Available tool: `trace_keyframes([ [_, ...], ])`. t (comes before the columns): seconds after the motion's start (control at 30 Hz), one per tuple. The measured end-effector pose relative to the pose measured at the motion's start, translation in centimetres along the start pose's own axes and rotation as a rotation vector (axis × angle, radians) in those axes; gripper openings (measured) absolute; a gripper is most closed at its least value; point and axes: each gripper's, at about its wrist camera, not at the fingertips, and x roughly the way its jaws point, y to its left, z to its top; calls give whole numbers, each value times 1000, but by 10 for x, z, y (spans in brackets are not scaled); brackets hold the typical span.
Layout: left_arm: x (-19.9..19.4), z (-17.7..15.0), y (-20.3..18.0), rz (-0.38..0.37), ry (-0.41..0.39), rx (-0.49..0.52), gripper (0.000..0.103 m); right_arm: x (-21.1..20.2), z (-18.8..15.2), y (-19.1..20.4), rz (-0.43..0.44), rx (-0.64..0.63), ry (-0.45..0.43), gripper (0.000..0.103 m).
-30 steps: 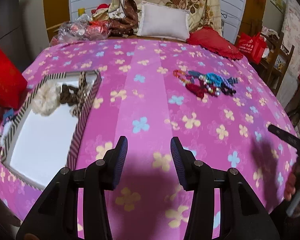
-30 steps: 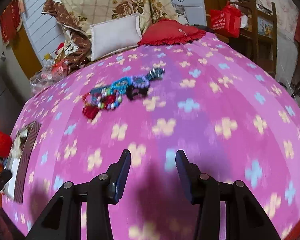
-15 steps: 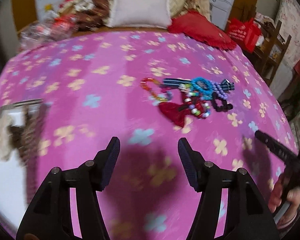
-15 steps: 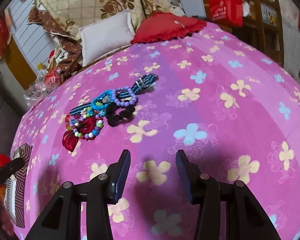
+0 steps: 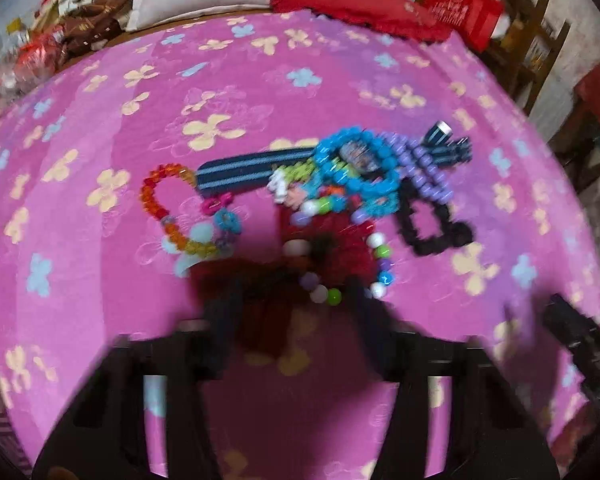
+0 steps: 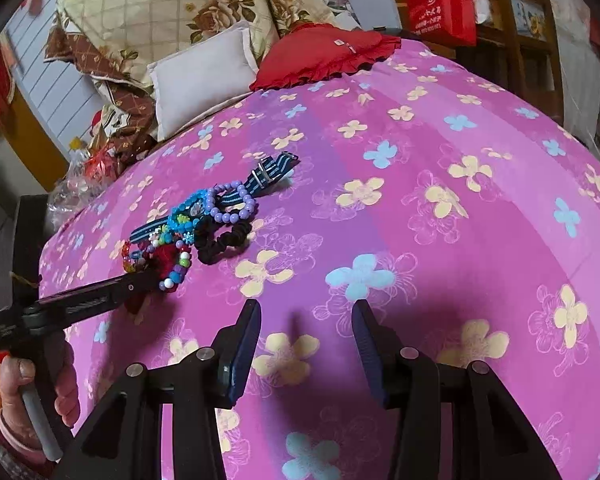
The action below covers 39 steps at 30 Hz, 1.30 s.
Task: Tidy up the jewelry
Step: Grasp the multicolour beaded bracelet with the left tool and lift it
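Fingers of the left gripper [image 5: 292, 312] straddle the near edge of the jewelry heap; the right gripper [image 6: 306, 340] waits, gaping and empty.

Left wrist view: blurred dark jaws have just been closing, with a dark red fabric flower piece [image 5: 268, 312] between them at six o'clock; whether the pads press it I cannot tell. A tangle of beaded bracelets [image 5: 340, 184] fills the centre, an orange bead ring [image 5: 156, 204] at nine o'clock, a black scrunchie [image 5: 432, 224] at three, all on the pink flowered bedspread [image 5: 100, 128], likely piled for picking one by one. Right wrist view: half-spread jaws hover over bare cover, holding nothing, probably staying clear. The heap lies toward ten o'clock, a navy striped strap [image 6: 272, 170] trailing beyond it; the left tool reaches in from eight o'clock.
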Motion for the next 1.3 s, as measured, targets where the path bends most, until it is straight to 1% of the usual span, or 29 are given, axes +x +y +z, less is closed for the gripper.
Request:
trace_keyframes([
  [0.03,-2,-2,2,-25,5,-8,13,1,-1,0,-2,0,6,45],
  [0.07,-5,-4,4,-37,22,-19,8,2,-2,0,-2,1,10,45],
  [0.17,-20,-25,8,-45,39,-14,8,5,-6,1,-10,-3,28,45],
  [0.27,-36,-55,12,-57,65,-2,8,1,-8,5,-6,-18,20,45],
  [0.33,-54,-81,14,-61,71,12,8,-2,-9,7,6,-25,14,45],
  [0.37,-64,-92,15,-73,69,12,8,-4,-10,8,17,-23,12,45],
  [0.4,-78,-105,19,-103,54,-4,9,-5,-11,9,25,-19,9,45],
  [0.43,-86,-113,22,-122,42,-21,12,-6,-12,9,33,-14,4,45],
  [0.5,-105,-125,29,-160,6,-66,27,-9,-15,9,45,1,-12,45],
  [0.53,-111,-129,32,-157,-14,-81,42,-9,-16,9,51,8,-16,45],
  [0.57,-117,-132,33,-139,-38,-92,53,-10,-18,9,61,16,-18,45],
  [0.6,-122,-134,35,-112,-62,-94,55,-10,-20,10,71,23,-17,45],
  [0.63,-121,-133,33,-99,-65,-87,55,-9,-21,10,82,28,-13,45],
  [0.73,-114,-128,25,-65,-51,-43,55,-7,-24,15,105,22,9,45],
  [0.83,-105,-118,9,-28,-73,36,55,-6,-26,21,91,-3,10,45],
  [0.9,-95,-110,-3,-13,-73,88,55,-4,-26,25,76,-28,21,45],
  [1.03,-69,-93,-14,-9,-39,118,55,-1,-25,28,57,-60,27,45],
  [1.07,-62,-89,-15,-13,-29,118,55,0,-25,28,55,-64,32,45],
  [1.1,-55,-85,-17,-21,-13,117,52,1,-25,28,59,-65,39,45],
  [1.13,-51,-82,-18,-30,2,117,26,2,-25,27,64,-65,43,45],
  [1.17,-47,-79,-18,-33,25,110,9,3,-25,27,68,-65,46,45],
  [1.23,-53,-77,-18,-56,8,78,8,4,-25,26,66,-66,49,45],
  [1.3,-72,-78,-12,-99,-34,38,8,4,-25,25,73,-58,46,45],
])
